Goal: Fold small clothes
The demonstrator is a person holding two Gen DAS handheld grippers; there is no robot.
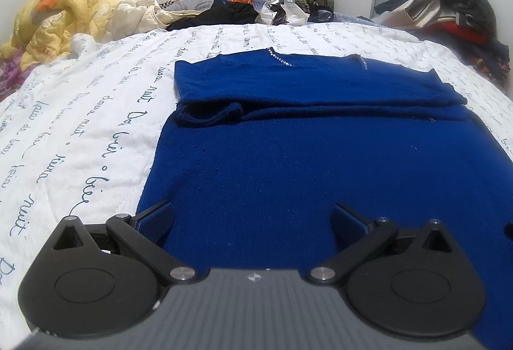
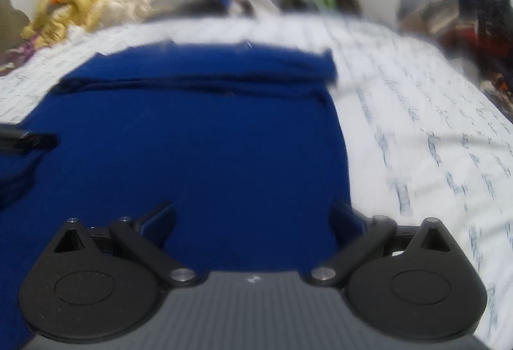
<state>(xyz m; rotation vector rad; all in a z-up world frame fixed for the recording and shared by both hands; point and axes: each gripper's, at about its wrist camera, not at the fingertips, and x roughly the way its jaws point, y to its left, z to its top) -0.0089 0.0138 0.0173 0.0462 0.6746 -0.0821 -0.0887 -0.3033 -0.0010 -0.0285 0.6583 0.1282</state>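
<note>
The blue top (image 1: 304, 164) lies flat on the bed (image 1: 80, 125), filling the middle of both frames, far part folded over. Left tongs (image 1: 253, 221) and right tongs (image 2: 253, 221) hang apart over its near hem, probably lined up to pinch both corners.

Left gripper (image 1: 253, 218): jaws spread wide, nothing between the fingers. Both fingertips (image 1: 154, 221) are visible, angled outward from the linkage arms, with textured pads facing inward. Pose is low and roughly level, pointing forward.

Right gripper (image 2: 253, 218): jaws likewise spread wide, with no item clamped. View is motion-blurred, so pad detail cannot be confirmed. A dark part at the left edge is probably the left gripper.
</note>
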